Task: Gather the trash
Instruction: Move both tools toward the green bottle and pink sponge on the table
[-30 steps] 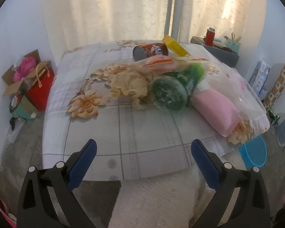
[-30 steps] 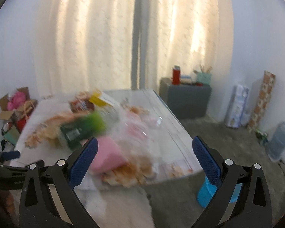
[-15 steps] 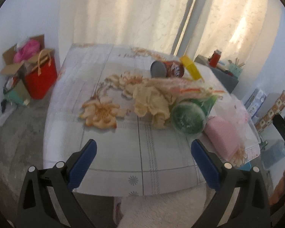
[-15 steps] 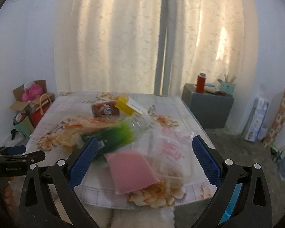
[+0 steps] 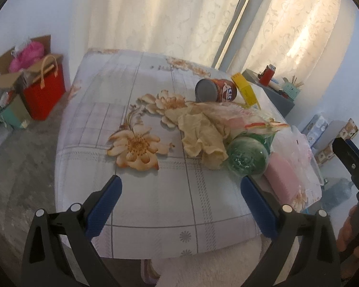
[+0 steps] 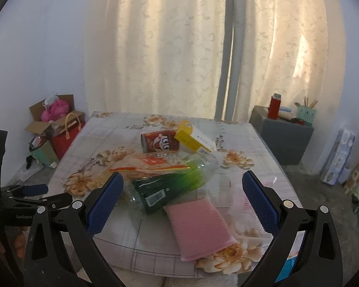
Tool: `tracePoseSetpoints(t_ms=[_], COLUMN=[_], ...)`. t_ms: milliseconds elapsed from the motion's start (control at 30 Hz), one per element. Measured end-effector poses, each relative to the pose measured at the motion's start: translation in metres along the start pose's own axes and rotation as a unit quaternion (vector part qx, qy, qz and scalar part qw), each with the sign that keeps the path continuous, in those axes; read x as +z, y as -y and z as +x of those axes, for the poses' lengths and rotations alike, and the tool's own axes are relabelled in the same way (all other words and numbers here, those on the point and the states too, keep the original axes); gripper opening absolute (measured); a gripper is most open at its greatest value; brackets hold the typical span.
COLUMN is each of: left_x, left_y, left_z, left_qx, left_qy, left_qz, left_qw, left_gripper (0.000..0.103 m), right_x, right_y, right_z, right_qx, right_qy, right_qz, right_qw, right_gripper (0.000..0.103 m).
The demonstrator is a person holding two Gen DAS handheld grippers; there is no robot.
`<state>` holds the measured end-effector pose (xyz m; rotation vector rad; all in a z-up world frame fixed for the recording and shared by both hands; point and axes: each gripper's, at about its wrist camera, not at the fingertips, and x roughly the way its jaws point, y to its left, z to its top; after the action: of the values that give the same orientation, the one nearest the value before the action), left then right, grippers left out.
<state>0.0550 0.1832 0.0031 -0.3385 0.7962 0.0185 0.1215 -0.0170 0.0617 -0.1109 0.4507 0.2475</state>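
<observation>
Left wrist view: the left gripper (image 5: 180, 198) hovers above the near edge of a table (image 5: 155, 205), its blue textured pads spread wide and holding nothing. The table wears a glossy cloth printed with pale checks and large peach flowers. The trash lies in a loose heap toward the right side. A crumpled yellowish cloth (image 5: 201, 131) is soft and folded. Touching it, a green plastic bottle (image 5: 247, 157) lies on its side, its round base facing the camera. Just beside the bottle is a flat pink sponge (image 5: 283, 179). Farther back, a cylindrical can (image 5: 215, 90) lies on its side beside a yellow carton (image 5: 245, 89). On the floor to the left stands a red bag (image 5: 44, 91) with cardboard boxes.

Right wrist view: the right gripper (image 6: 183, 198) is also spread wide and holds nothing, above the near table edge. Between its pads lie the green bottle (image 6: 170, 184) and the ribbed, rectangular pink sponge (image 6: 198, 224). A crinkly clear wrapper (image 6: 155, 163) with red print drapes over the bottle. Behind are the can (image 6: 160, 141) and carton (image 6: 191, 138). Cream patterned curtains (image 6: 174, 47) hang beyond, and a grey cabinet (image 6: 282, 134) stands to the right.
</observation>
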Motion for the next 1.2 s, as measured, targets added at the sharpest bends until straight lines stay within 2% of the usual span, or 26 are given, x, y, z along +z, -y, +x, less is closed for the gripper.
tracePoseSetpoints(t_ms=[133, 267, 367, 600, 767, 933, 1033, 1200], left_x=[-0.004, -0.003, -0.002, 0.001, 0.005, 0.001, -0.005, -0.017], left_y=[-0.009, -0.012, -0.010, 0.010, 0.045, 0.077, 0.091, 0.118], left_z=[0.002, 0.007, 0.003, 0.006, 0.003, 0.014, 0.017, 0.016], left_qx=[0.006, 0.009, 0.020, -0.003, -0.052, -0.102, -0.119, -0.138], left_qy=[0.014, 0.011, 0.030, 0.026, 0.041, 0.029, 0.020, 0.013], left_qz=[-0.006, -0.013, -0.005, 0.031, 0.081, 0.081, 0.093, 0.137], left_qw=[0.9999, 0.9998, 0.9993, 0.9992, 0.9945, 0.9910, 0.9882, 0.9808], left_gripper=[0.097, 0.097, 0.097, 0.097, 0.094, 0.085, 0.082, 0.081], right_x=[-0.001, -0.001, -0.002, -0.019, -0.029, -0.033, -0.036, -0.046], right_y=[-0.003, 0.000, 0.006, 0.024, 0.040, 0.057, 0.065, 0.081], right_z=[0.010, 0.012, 0.012, 0.011, 0.006, 0.000, -0.004, -0.011], right_qx=[0.009, 0.007, 0.003, -0.009, 0.003, 0.019, 0.030, 0.024], right_qy=[-0.008, -0.005, -0.005, -0.023, -0.030, -0.042, -0.048, -0.054], right_qz=[-0.002, -0.007, -0.002, 0.016, 0.039, 0.062, 0.071, 0.089], right_qw=[1.000, 1.000, 1.000, 1.000, 0.999, 0.997, 0.996, 0.994], right_gripper=[0.095, 0.095, 0.095, 0.095, 0.095, 0.095, 0.095, 0.095])
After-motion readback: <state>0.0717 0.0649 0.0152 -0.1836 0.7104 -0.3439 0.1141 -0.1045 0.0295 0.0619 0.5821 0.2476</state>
